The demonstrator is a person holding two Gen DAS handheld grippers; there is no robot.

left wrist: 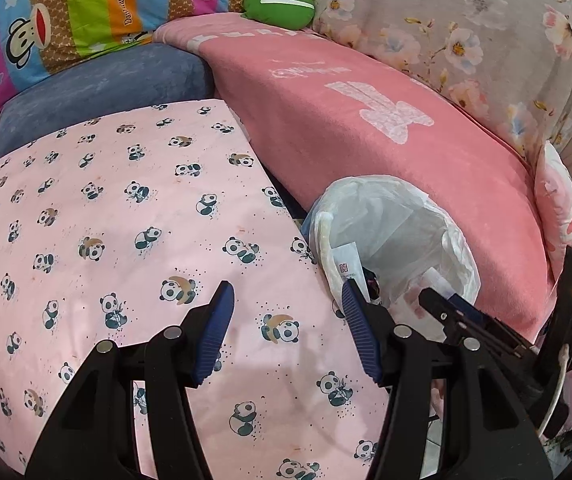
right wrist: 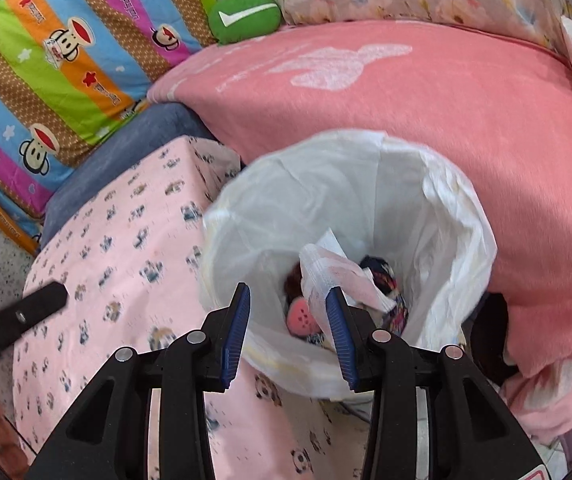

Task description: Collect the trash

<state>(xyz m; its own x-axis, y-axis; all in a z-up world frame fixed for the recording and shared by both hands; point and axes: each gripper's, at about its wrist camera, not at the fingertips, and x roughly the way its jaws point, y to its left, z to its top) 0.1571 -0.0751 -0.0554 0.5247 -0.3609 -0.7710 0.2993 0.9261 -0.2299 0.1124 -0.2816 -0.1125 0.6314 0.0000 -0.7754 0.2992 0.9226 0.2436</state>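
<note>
Trash bin [right wrist: 438,208], one; two tools.

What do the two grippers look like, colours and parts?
Both look alike: the left gripper and the right gripper have black plastic arms with triangular cut-outs, round silver rivets, and jaws faced with ribbed dark-blue pads. A white cable runs along the right one's black body.

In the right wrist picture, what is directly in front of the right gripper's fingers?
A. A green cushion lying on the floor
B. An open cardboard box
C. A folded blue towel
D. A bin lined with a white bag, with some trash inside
D: the right gripper points down over the bin lined with a white bag, and crumpled white wrappers and other trash lie at its bottom.
</note>
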